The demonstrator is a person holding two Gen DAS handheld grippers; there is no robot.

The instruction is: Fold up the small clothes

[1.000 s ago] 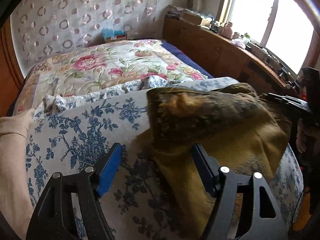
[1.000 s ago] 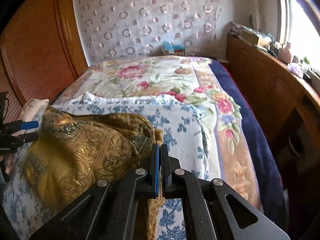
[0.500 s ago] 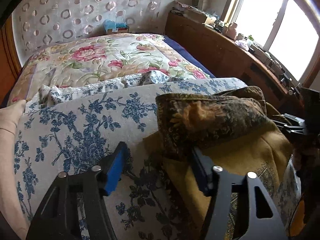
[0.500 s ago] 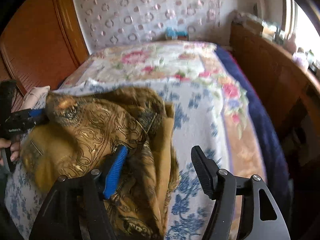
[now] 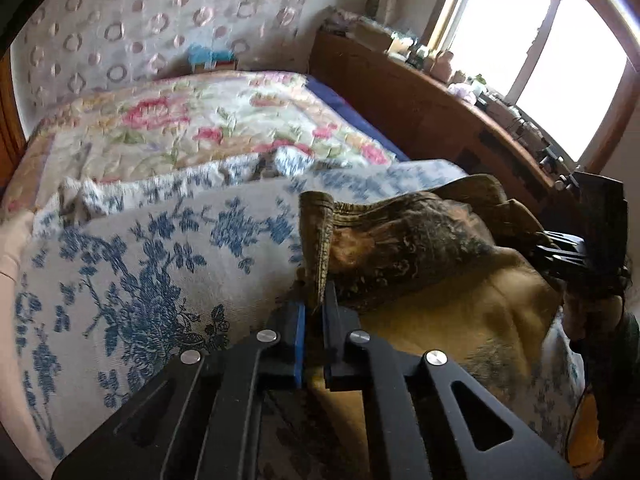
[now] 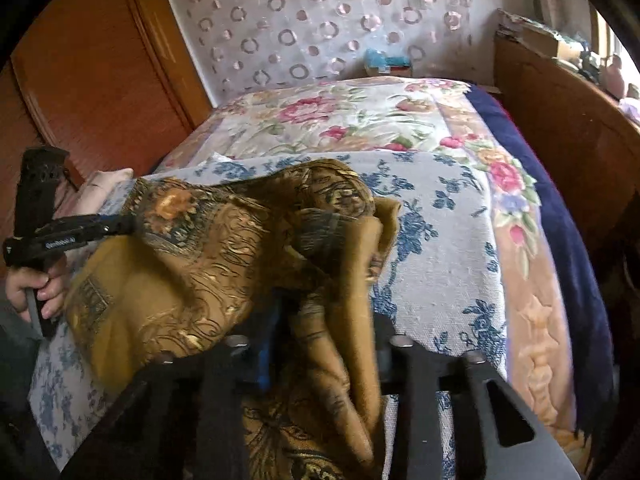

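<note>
Mustard-gold fabric — a patterned garment (image 5: 420,248) of thin, soft weave with dark scrollwork and a hemmed border — lay bunched on the blue-and-white floral bedspread (image 5: 132,264), whose surface looked coarse and nubbly. The left gripper (image 5: 314,312) had its black jaws, one lined with a blue pad, pinched together on an upright fold of the garment's hemmed edge. At the garment's far side, the right gripper (image 6: 320,344) sat half buried under draped, motion-blurred cloth; its fingers stood apart with folds lying between and over them, yet I could not tell whether they gripped anything. Beyond the bedspread stretched a quilted cover (image 6: 340,120) with pink roses — past it, a curtain (image 6: 320,20) dotted with rings.
</note>
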